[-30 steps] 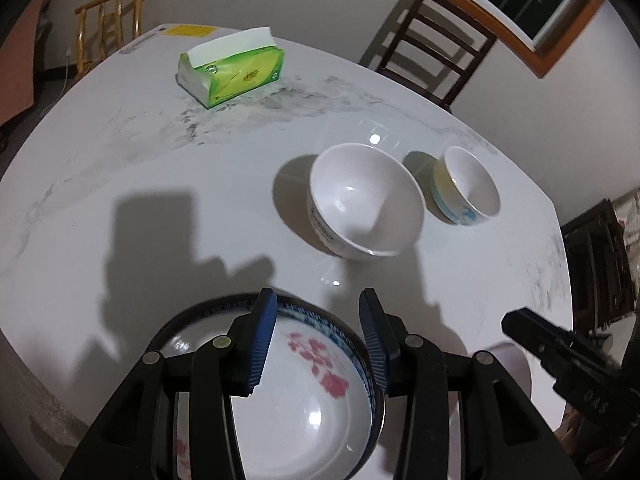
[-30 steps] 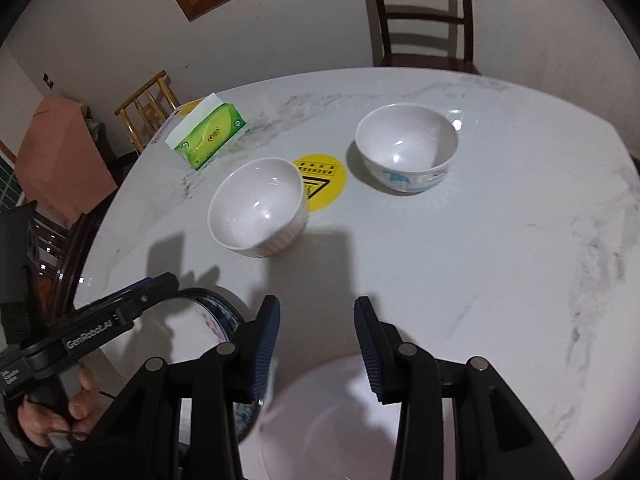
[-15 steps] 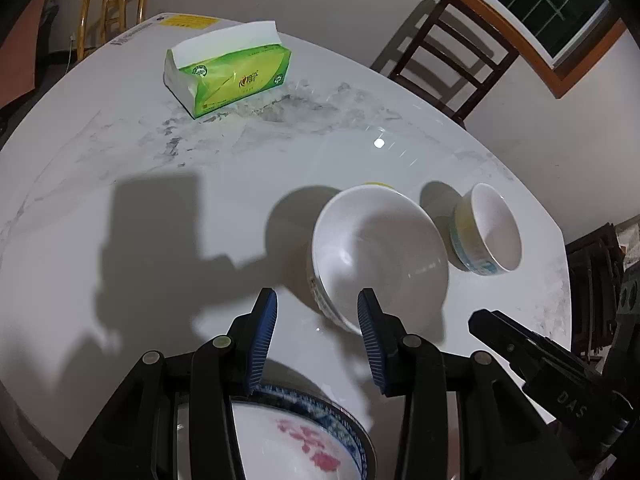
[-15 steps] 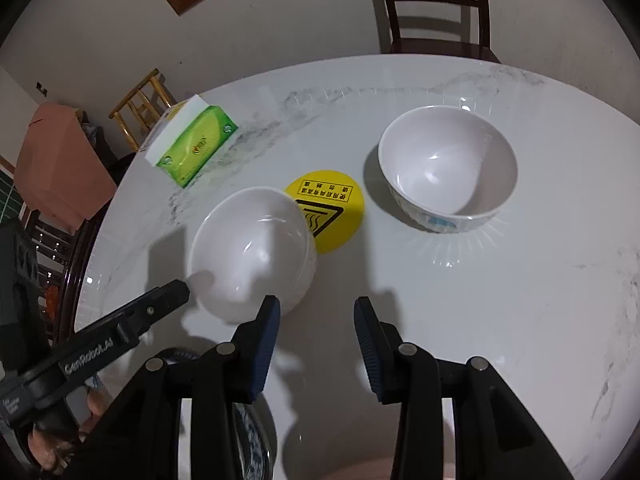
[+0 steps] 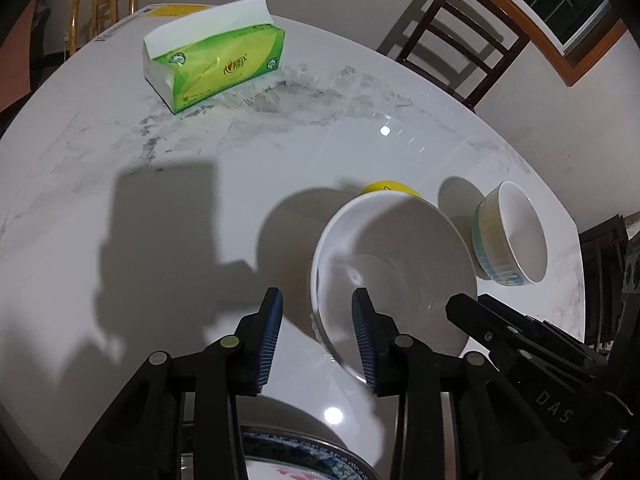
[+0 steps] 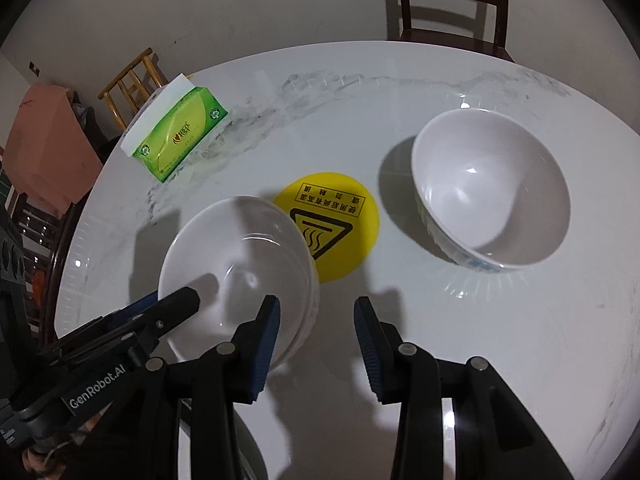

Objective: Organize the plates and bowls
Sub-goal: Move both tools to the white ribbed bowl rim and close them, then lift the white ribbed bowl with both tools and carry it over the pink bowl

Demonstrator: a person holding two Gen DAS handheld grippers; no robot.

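**Both tongs over the near white bowl's rim**

The marble-patterned counter is round; its far edge curves past a dark wooden chair and a bamboo chair. Bare surface lies wide on the left of the left wrist view, between the green tissue pack and the tongs, and on the right of the right wrist view, below the far bowl.

The left tongs are closing, pads apart, the near white bowl's left rim between them but not pinched. The right tongs stand apart, the same bowl's right rim between the pads, no pinch visible.

That bowl is plain white and glossy, upright, just beside a round yellow warning sticker. A second white bowl with blue marks stands well apart beyond the sticker. A blue-rimmed plate with pink flowers peeks in at the near edge below the left tongs.
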